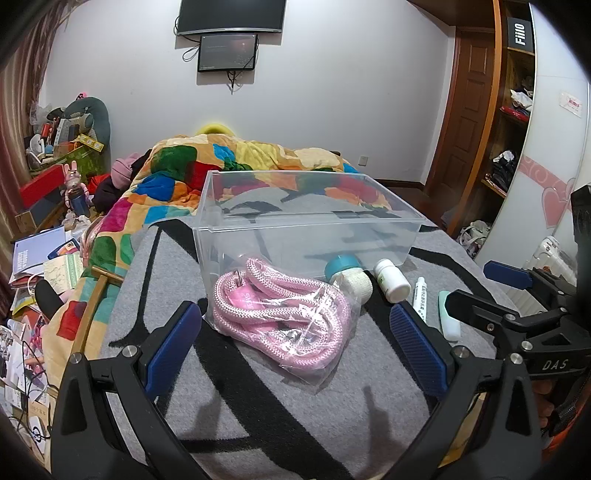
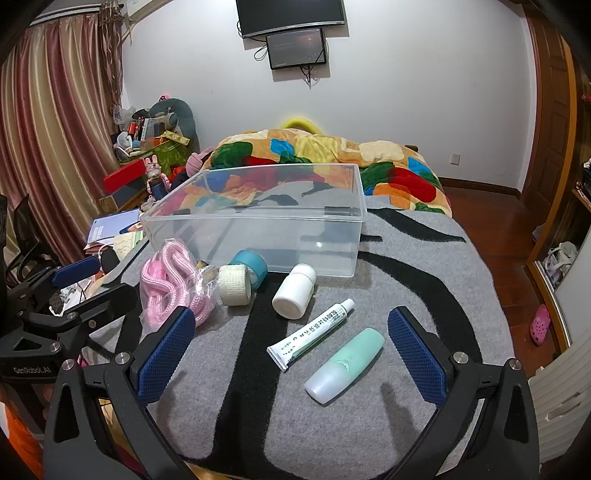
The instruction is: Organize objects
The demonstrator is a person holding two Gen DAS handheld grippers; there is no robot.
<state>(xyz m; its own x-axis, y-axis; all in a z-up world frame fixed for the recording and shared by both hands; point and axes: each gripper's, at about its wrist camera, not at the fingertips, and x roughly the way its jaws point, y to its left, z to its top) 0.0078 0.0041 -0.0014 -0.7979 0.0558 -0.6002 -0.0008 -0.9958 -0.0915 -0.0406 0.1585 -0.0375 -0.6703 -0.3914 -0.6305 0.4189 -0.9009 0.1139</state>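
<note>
A clear plastic box (image 1: pixel 295 225) (image 2: pixel 255 221) stands on the grey-and-black blanket (image 2: pixel 369 424). In front of it lie a bagged pink rope (image 1: pixel 280 314) (image 2: pixel 166 291), a teal tape roll (image 2: pixel 251 266), a cream bandage roll (image 2: pixel 234 284), a white bottle (image 2: pixel 295 291), a white tube (image 2: pixel 310 334) and a mint bottle (image 2: pixel 345 365). My left gripper (image 1: pixel 294 308) (image 2: pixel 99 284) hovers open just short of the rope bag. My right gripper (image 2: pixel 291 314) (image 1: pixel 480 291) is open too, its blue pads framing the tube and mint bottle without touching them.
A colourful quilt (image 1: pixel 229 162) is bunched behind the box. Left of the bed, papers, boxes and toys (image 1: pixel 48 258) clutter the floor. Curtains (image 2: pixel 48 147) hang at the left, and a wardrobe with shelves (image 1: pixel 509 129) stands at the right. Two screens (image 2: pixel 295 33) hang on the far wall.
</note>
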